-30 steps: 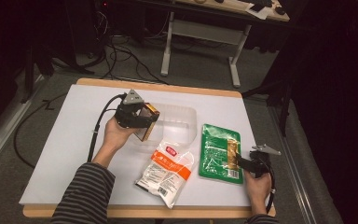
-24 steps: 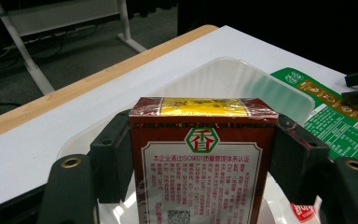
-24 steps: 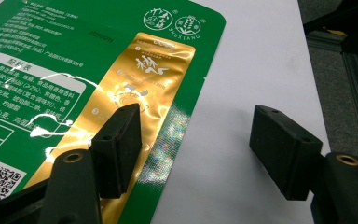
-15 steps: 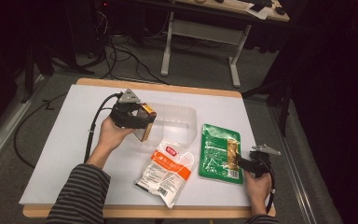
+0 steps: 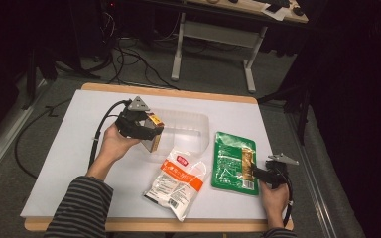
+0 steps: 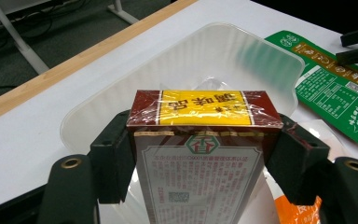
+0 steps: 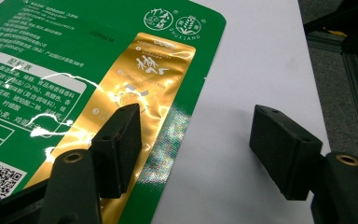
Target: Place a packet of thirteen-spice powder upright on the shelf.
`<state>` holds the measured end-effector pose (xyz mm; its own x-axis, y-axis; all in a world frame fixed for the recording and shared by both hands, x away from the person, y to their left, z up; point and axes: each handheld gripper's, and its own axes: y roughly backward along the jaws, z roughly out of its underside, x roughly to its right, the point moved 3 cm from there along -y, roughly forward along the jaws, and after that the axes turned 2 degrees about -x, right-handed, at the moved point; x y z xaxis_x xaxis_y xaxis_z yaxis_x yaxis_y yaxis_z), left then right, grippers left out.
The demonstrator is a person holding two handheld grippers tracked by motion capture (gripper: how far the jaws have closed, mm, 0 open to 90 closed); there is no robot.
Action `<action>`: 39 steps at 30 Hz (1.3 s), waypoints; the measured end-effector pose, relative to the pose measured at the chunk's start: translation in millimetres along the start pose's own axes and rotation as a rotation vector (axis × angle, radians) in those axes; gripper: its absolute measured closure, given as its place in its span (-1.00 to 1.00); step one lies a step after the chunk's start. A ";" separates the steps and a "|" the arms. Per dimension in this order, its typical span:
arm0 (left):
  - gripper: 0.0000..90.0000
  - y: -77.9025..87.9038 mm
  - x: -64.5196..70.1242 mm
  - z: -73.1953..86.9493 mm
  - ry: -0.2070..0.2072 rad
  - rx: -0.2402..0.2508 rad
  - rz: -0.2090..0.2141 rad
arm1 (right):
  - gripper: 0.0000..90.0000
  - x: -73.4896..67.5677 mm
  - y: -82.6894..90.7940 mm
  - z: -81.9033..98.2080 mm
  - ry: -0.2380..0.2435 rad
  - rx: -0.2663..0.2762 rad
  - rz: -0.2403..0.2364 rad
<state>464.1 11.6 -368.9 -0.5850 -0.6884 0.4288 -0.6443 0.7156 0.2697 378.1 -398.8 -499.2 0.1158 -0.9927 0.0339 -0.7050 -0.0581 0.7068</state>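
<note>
A red and yellow box [image 6: 200,140] wrapped in clear film sits between the jaws of my left gripper [image 6: 204,161], which is shut on its two sides. In the high view, the left gripper [image 5: 151,136] holds the box [image 5: 155,133] at the left end of a clear plastic tray [image 5: 193,124]. A green and gold food packet [image 5: 230,161] lies flat to the tray's right. My right gripper [image 7: 200,130] stands open low at that packet's [image 7: 51,60] right edge, one jaw over its gold strip and the other over bare table.
An orange and white packet [image 5: 176,181] lies in front of the tray, near the table's front edge. The table [image 5: 59,148] is white with a wooden rim. Cables and a desk frame [image 5: 178,44] are on the floor beyond.
The left hand with the box has shifted very slightly to the left. The right gripper has stayed still.
</note>
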 end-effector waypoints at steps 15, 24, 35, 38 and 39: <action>-0.28 -13.6 -11.4 3.3 -0.067 0.065 0.018 | -0.23 -0.2 -0.1 0.0 0.004 0.004 0.002; -0.28 -21.4 -17.9 6.3 -0.031 0.058 0.007 | -0.23 -0.1 -0.2 0.0 0.004 0.004 0.000; -0.32 -23.5 -22.9 11.2 -0.028 0.018 -0.030 | -0.23 -0.2 -0.1 0.0 0.004 0.005 0.001; -0.34 -24.0 -24.7 14.3 -0.032 0.001 -0.044 | -0.23 -0.2 -0.2 0.0 0.004 0.004 0.000; -0.34 -24.3 -27.1 17.1 -0.043 -0.013 -0.060 | -0.23 -0.2 -0.2 0.0 0.004 0.004 0.001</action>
<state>487.1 10.8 -401.8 -0.5662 -0.7345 0.3741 -0.6727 0.6740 0.3052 378.2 -398.6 -499.3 0.1180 -0.9923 0.0379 -0.7082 -0.0574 0.7037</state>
